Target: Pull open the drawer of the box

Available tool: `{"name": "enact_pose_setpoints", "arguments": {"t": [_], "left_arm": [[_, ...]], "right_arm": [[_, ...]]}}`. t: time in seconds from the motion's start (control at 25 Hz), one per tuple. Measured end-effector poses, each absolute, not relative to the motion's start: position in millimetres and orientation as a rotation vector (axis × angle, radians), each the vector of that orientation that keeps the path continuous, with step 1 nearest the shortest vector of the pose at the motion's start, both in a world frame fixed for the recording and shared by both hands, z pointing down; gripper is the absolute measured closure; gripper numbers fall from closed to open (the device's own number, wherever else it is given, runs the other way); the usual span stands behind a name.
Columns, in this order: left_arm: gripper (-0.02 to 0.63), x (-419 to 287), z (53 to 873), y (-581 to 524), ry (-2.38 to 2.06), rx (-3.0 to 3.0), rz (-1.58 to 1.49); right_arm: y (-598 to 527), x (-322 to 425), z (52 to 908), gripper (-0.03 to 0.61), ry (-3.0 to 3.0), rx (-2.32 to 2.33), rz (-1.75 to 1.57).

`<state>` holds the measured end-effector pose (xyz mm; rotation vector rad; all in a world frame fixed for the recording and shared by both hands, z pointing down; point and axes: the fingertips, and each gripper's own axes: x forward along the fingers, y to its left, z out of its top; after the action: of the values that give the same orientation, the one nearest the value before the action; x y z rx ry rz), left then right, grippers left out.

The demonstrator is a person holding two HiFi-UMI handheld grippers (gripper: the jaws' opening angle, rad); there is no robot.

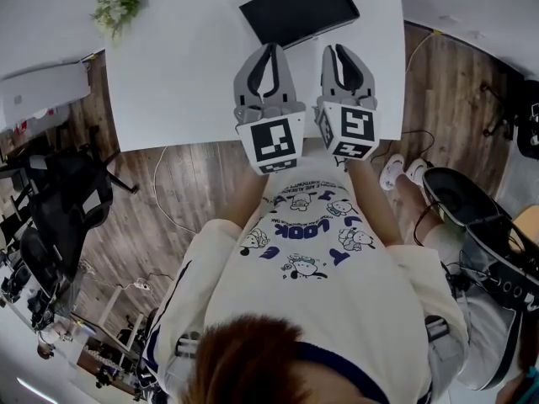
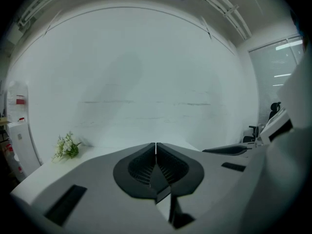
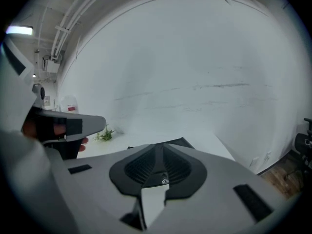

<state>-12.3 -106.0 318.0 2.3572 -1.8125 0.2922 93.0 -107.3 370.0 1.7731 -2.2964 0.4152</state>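
Your left gripper (image 1: 269, 50) and right gripper (image 1: 339, 52) are hovering side by side over the table (image 1: 185, 74), jaws pressed together on nothing, while the black box (image 1: 299, 8) is lying just ahead of both, long side across you

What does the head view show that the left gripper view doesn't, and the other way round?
Only the head view shows the person's printed shirt, the wooden floor, a pair of white shoes and the right gripper seen whole from above. Only the left gripper view shows the white wall, the ceiling pipes and a window at the right. Both show the left gripper with its jaws together, the white table and the small flowers.
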Motion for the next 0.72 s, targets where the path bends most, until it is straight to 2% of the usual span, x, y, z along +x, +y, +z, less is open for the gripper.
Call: {"name": "enact_pose_setpoints", "arguments": {"t": [0.24,0.72], "left_arm": [[0.595,-11.8,334.9,-112.3,-1.821,2.309,0.328],[0.595,-14.1,365.8,-124.6,-1.813,2.240,0.391]], "right_arm": [[-112.7,89.2,390.5,0.500,-2.301,1.687,0.467],[-131.3,88.2,427.7,0.474,-2.259,1.603,0.523]]}}
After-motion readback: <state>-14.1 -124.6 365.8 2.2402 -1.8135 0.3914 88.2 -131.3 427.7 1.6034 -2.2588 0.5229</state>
